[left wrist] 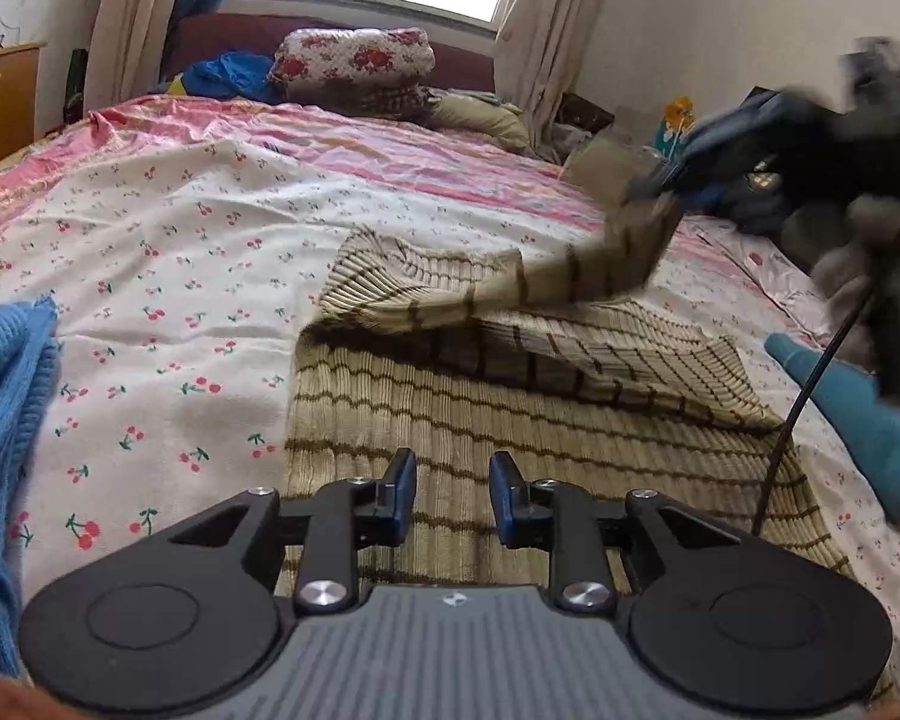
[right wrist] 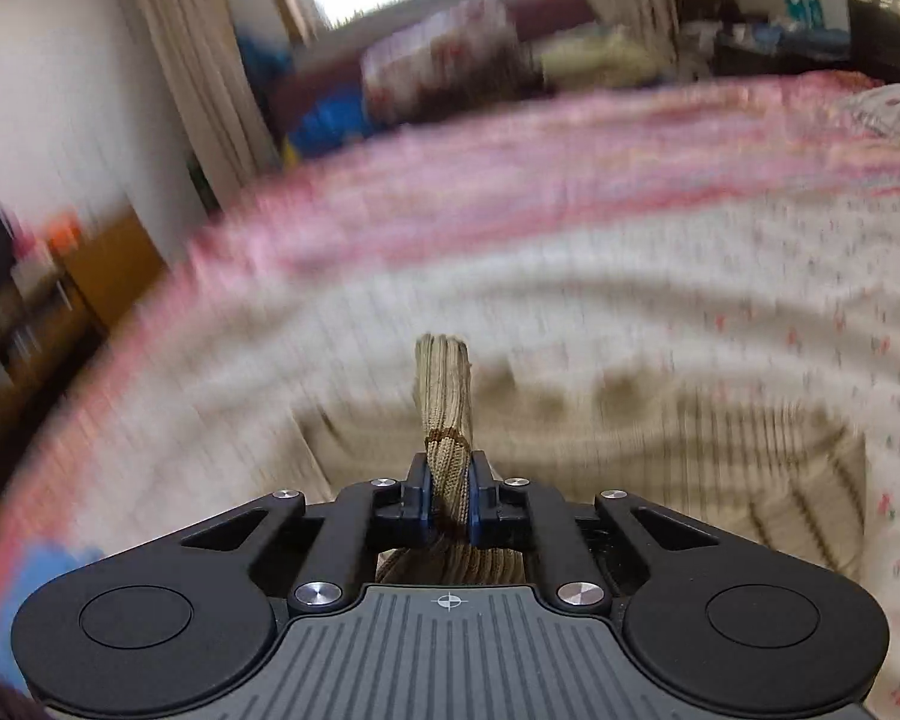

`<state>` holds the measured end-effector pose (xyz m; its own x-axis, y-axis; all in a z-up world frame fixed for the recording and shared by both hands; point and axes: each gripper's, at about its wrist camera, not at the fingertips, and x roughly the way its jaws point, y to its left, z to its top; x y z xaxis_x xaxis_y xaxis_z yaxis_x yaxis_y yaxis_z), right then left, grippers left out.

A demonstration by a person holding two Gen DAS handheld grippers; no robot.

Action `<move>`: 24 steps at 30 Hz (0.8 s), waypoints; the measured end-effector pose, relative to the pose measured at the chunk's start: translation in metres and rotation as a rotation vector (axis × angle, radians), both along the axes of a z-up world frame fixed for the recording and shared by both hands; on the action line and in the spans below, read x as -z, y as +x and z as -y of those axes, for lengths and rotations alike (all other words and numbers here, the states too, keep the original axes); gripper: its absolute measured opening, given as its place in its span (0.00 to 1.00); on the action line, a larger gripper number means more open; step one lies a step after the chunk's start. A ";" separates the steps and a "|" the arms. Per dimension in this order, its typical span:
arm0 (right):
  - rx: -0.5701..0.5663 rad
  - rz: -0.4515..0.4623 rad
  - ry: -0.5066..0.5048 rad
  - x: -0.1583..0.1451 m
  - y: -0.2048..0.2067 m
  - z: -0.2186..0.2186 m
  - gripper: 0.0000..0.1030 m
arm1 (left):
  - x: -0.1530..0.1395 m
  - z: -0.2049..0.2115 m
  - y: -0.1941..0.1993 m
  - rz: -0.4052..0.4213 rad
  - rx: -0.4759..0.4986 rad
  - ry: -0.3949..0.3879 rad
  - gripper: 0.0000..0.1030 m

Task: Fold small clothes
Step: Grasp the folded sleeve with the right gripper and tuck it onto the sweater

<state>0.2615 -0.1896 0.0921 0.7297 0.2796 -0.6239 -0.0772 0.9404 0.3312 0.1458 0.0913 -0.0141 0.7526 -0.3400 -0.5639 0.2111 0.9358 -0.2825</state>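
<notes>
right gripper: clamped on striped knit's lifted edge
left gripper: apart, held empty over knit
blue sweater: laid left of knit

The right gripper pinches a fold of beige ribbed knit garment with brown stripes — the rest trails blurred over the cherry-print white bedsheet.
</notes>
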 end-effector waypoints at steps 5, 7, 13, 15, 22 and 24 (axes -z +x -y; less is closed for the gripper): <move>0.064 0.197 0.166 -0.023 -0.050 0.052 0.10 | -0.001 0.008 0.000 0.016 0.001 0.007 0.32; 0.108 0.174 0.146 -0.001 -0.062 0.068 0.13 | 0.002 0.014 0.002 0.003 0.007 0.025 0.33; 0.243 -0.095 0.131 0.092 -0.067 0.116 0.17 | 0.001 0.034 0.008 0.002 0.037 0.151 0.34; 0.251 -0.081 0.200 0.095 -0.073 0.127 0.19 | -0.002 0.039 0.019 0.020 0.028 0.199 0.34; 0.226 -0.062 0.169 0.090 -0.065 0.134 0.24 | 0.000 0.044 0.082 0.058 -0.103 0.325 0.35; 0.210 -0.065 0.131 0.090 -0.062 0.129 0.20 | 0.006 0.036 0.097 0.035 -0.160 0.352 0.35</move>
